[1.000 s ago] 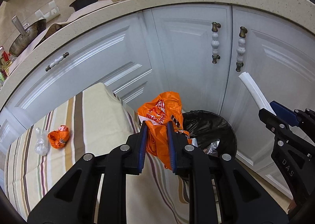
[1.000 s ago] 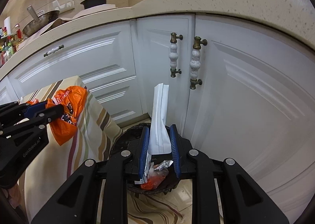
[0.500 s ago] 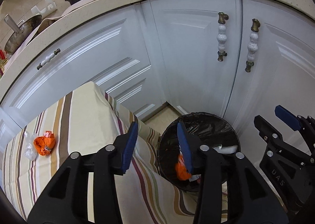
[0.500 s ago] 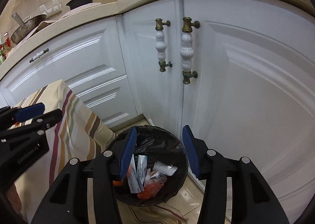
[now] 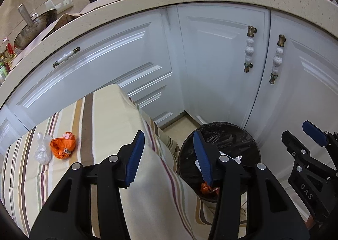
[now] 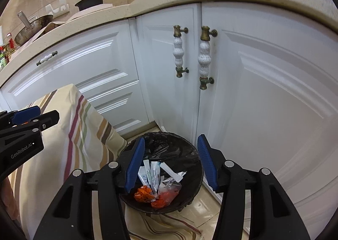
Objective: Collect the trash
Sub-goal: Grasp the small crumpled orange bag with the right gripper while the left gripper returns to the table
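A: Orange wrapper (image 6: 143, 194) and white packets (image 6: 152, 173) now lie in the bin (image 6: 191, 195)?
B: Yes; left gripper (image 5: 168, 155) and right gripper (image 6: 171, 160) just spread their fingers, empty. Another orange wrapper (image 5: 63, 148) stays on the bench (image 5: 101, 126)

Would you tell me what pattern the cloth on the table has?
The tablecloth is cream with lengthwise stripes in brown, tan, maroon and green; the left wrist view shows it best.

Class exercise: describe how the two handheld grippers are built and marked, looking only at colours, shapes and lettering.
Both the left gripper and the right gripper have angular black frames with cut-out openings, silver round bolts and ribbed blue pads on the fingers. White lettering reads "GenRobot.AI" on the left one's side; "DAS" shows on the right one's.
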{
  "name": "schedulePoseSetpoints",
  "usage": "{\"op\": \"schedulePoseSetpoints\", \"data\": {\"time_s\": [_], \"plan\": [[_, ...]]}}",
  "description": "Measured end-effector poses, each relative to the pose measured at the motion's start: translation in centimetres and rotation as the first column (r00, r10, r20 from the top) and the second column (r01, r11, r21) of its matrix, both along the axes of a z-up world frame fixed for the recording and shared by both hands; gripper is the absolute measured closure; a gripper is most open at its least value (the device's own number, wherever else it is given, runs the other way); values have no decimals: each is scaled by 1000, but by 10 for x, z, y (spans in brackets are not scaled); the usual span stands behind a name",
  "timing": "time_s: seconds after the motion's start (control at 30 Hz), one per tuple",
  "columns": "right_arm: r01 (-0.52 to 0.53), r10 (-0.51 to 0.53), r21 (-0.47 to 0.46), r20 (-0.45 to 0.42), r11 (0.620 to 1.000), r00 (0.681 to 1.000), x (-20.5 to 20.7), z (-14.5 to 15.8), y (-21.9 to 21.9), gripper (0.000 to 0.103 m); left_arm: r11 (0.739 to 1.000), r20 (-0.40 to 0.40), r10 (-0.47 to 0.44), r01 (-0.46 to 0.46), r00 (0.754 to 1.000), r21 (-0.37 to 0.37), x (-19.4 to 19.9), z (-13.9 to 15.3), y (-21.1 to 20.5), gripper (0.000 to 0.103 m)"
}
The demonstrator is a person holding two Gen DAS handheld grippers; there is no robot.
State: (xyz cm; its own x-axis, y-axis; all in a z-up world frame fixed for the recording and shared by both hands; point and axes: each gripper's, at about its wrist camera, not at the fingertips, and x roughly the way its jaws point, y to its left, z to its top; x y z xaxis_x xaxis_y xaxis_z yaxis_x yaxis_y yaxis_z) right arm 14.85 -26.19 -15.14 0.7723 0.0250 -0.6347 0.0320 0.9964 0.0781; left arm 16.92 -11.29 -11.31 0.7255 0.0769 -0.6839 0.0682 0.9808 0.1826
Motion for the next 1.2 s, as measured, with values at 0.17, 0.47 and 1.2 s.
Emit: {"op": "schedulePoseSetpoints", "data": {"time_s": [0.17, 0.47, 1.2], "plan": [[-12, 12, -3, 17, 1000, 1000, -10, 12, 12, 50, 1000, 20, 24, -24, 1000, -15, -10, 10, 18, 55], [-62, 62, -9, 49, 998, 997, -20, 34, 49, 48, 995, 56, 99, -96, 994, -39, -32, 30, 65, 47], [-351, 352, -36, 58, 936, 934, -3, 55, 213, 45, 897, 51, 442, -441, 896, -33, -94, 31, 266, 46]]}}
